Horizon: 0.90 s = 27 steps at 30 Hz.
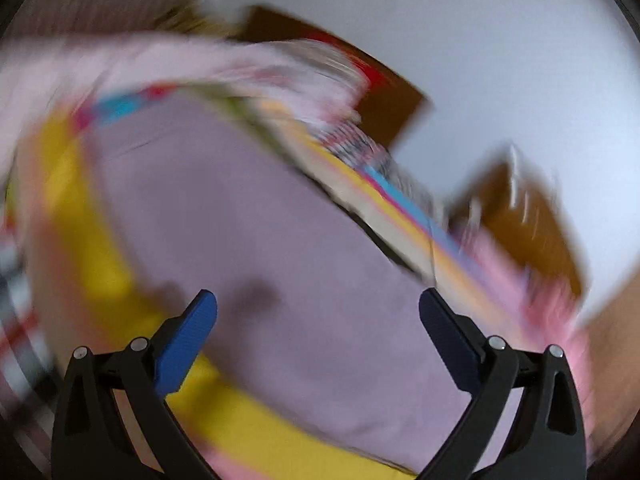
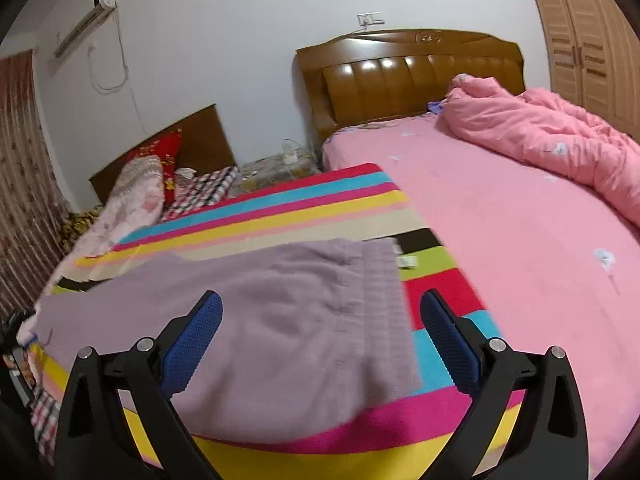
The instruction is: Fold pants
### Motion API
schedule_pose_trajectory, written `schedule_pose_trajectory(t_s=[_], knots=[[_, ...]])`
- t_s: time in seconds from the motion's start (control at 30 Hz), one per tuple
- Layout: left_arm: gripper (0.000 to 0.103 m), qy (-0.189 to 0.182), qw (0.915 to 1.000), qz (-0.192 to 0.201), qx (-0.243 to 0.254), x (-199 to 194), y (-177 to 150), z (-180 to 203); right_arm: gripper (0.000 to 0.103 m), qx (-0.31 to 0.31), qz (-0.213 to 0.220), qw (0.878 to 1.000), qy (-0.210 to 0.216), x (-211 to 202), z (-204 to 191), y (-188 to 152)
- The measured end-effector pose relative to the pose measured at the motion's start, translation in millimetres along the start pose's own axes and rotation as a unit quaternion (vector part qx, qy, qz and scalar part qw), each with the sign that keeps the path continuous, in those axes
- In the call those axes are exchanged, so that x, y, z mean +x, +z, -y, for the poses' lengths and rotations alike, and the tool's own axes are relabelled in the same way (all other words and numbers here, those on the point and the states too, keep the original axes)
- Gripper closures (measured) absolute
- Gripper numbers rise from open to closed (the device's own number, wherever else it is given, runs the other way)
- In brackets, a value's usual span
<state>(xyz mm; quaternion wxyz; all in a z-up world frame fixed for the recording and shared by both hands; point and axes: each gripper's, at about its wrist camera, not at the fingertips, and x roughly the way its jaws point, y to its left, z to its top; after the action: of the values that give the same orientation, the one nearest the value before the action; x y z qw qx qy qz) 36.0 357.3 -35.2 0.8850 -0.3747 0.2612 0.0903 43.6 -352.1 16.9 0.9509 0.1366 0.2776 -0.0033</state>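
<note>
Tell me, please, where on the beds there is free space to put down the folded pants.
Free: the pink sheet between the striped blanket and the pink quilt. Crowded: the far bed, with pillows beside the lilac pants.

**Bedroom with two beds against a pale wall**

A pale wall (image 2: 224, 40) carries an air conditioner (image 2: 86, 20) and a socket plate (image 2: 370, 19). Two brown wooden headboards (image 2: 408, 76) stand against it. Patterned curtains (image 2: 20, 168) hang at the left, a louvred wardrobe (image 2: 580, 32) at the right. What seems a cluttered low bedside stand (image 2: 276, 168) sits between the beds.
</note>
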Motion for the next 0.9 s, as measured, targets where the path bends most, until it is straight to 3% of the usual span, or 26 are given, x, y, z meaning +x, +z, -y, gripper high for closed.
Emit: schedule_pose_trajectory(t_s=[0.07,0.13,0.23,0.37,0.5,0.57,0.7,0.77,0.8,0.83,0.9], knots=[[0.003,-0.013,0.9973,0.022,-0.069,-12.8,16.4,-46.5,0.006,-0.035,-0.015,0.999,0.038,18.5,-37.9,3.7],[0.012,-0.011,0.9949,0.027,-0.097,-12.8,31.4,-79.8,0.006,-0.098,-0.043,0.99,0.089,43.9,-100.4,1.1],[0.024,-0.028,0.9917,0.001,-0.126,5.2,44.6,-110.1,0.006,-0.189,-0.066,0.966,0.166,74.5,-204.5,-7.4],[0.027,-0.029,0.9918,0.0,-0.124,21.7,53.9,-122.3,0.006,-0.238,-0.104,0.925,0.279,111.0,-329.2,-19.0],[0.027,-0.033,0.9927,0.013,-0.115,34.8,75.5,-123.4,0.006,-0.271,-0.151,0.889,0.337,144.6,-430.4,-41.7],[0.027,-0.029,0.9937,0.011,-0.108,42.6,86.8,-126.8,0.006,-0.277,-0.172,0.877,0.354,158.0,-465.3,-54.4],[0.028,-0.035,0.9947,0.014,-0.095,52.2,98.8,-133.2,0.006,-0.288,-0.199,0.865,0.36,182.5,-516.6,-75.5],[0.069,-0.023,0.9964,0.017,-0.08,52.9,99.4,-132.9,0.006,-0.299,-0.202,0.861,0.358,189.0,-531.8,-88.3],[0.079,-0.023,0.9969,0.018,-0.073,52.9,97.7,-133.7,0.006,-0.301,-0.204,0.861,0.357,188.1,-532.7,-95.5],[0.086,-0.027,0.9969,0.026,-0.069,50.6,96.2,-134.0,0.006,-0.303,-0.213,0.86,0.35,192.9,-533.4,-103.8],[0.088,-0.012,0.9981,0.05,-0.035,41.0,95.3,-122.8,0.006,-0.301,-0.227,0.861,0.341,200.5,-532.1,-109.0]])
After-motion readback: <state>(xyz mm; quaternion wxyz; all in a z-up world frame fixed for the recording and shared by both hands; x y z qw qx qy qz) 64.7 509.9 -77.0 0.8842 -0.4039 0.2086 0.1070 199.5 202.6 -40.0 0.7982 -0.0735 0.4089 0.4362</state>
